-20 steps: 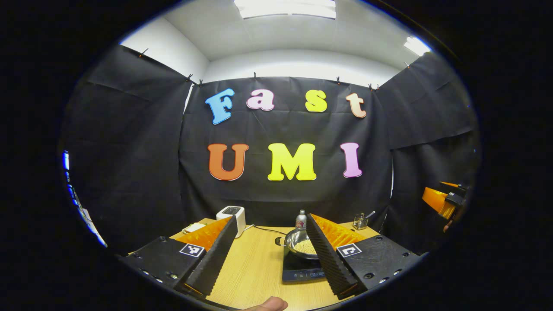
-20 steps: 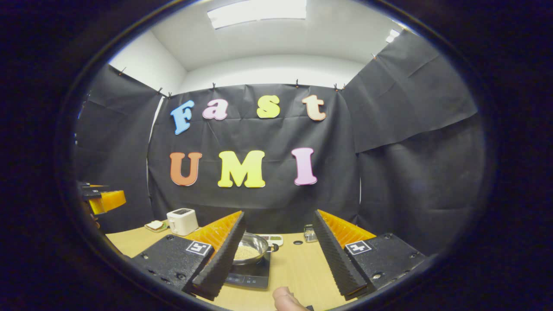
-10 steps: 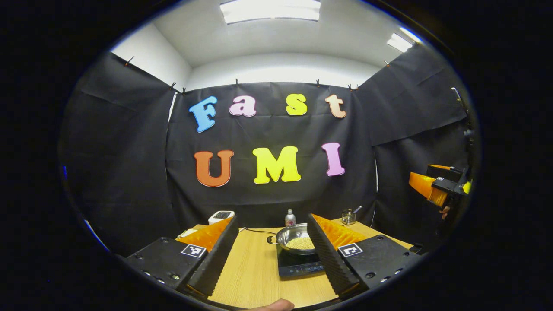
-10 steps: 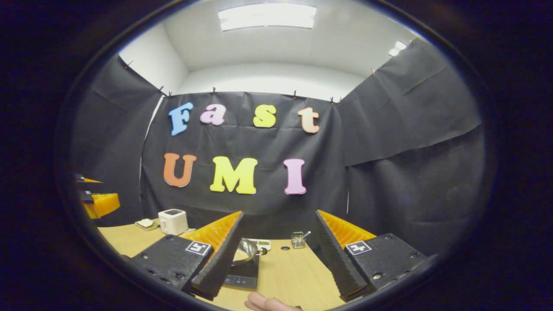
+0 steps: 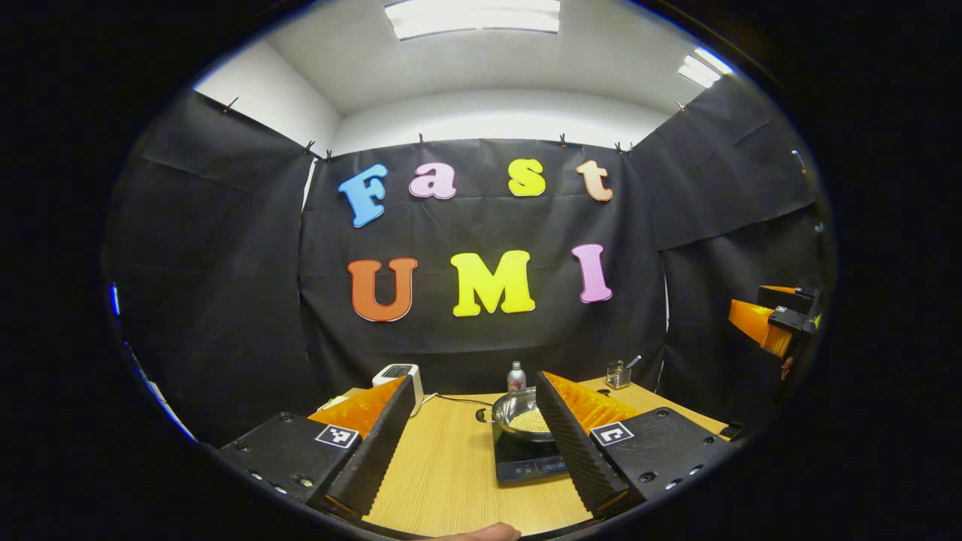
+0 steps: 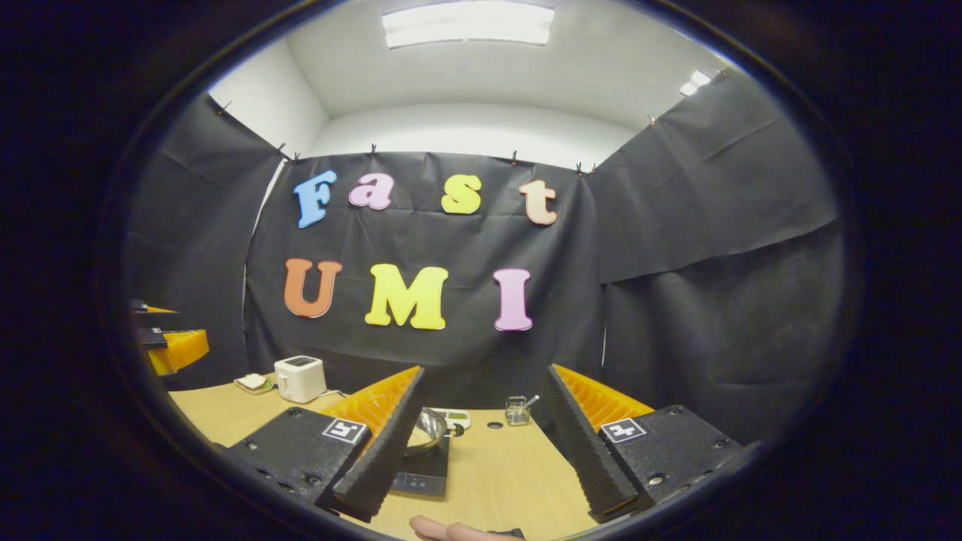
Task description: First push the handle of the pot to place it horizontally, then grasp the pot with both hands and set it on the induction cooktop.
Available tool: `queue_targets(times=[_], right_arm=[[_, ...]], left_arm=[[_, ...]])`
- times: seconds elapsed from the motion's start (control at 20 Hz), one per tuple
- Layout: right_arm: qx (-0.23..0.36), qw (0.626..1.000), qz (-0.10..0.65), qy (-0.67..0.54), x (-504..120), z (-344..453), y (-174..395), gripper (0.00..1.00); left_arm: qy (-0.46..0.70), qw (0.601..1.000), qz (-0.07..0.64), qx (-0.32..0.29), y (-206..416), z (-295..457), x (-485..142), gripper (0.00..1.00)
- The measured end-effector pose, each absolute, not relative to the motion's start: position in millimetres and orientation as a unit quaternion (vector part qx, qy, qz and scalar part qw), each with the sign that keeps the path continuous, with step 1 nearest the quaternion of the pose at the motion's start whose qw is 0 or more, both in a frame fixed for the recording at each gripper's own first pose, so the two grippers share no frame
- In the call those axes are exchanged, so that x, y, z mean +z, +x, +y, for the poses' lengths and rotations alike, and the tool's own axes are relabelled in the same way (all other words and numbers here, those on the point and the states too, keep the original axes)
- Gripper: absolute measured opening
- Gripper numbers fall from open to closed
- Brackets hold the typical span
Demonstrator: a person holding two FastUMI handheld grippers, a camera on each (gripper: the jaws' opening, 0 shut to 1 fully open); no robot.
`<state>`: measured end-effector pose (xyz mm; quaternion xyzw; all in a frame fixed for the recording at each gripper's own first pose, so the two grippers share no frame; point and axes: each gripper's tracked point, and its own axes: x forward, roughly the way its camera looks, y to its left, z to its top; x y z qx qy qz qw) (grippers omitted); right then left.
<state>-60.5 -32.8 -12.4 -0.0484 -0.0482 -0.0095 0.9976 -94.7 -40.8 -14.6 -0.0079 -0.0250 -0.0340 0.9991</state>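
A round stainless-steel pot (image 5: 526,415) holding pale grains sits on the flat black induction cooktop (image 5: 526,462) on the light wooden table (image 5: 451,473), with a small side handle jutting from its left rim in the left gripper view; the left gripper (image 5: 473,443), its black ribbed fingers (image 5: 376,443) backed in orange, is held above the near edge of the table with its jaws spread wide and nothing between them; each finger base carries a small square black-and-white marker, and no brand name or other writing can be read on the cooktop's control strip; in the right gripper view the right gripper (image 6: 481,451) is likewise spread wide and empty, well apart from the pot (image 6: 428,430), which is partly hidden behind its left finger; a white toaster (image 6: 299,378) stands at the far left of the table beside a small plate (image 6: 253,383), a small clear bottle (image 5: 515,376) stands just behind the pot, and a small wire holder with a utensil (image 6: 515,409) stands near the back edge; a fingertip (image 6: 443,530) of the person shows at the bottom edge; each gripper's orange-and-black body appears at the edge of the other's view.
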Motion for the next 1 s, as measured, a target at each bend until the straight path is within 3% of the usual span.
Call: queue_targets(times=[1.0], right_arm=[[-0.013, 0.998, -0.043, -0.039, -19, -47, -61, 0.98]], left_arm=[[-0.019, 0.998, -0.052, -0.032, -92, -42, -7, 0.96]])
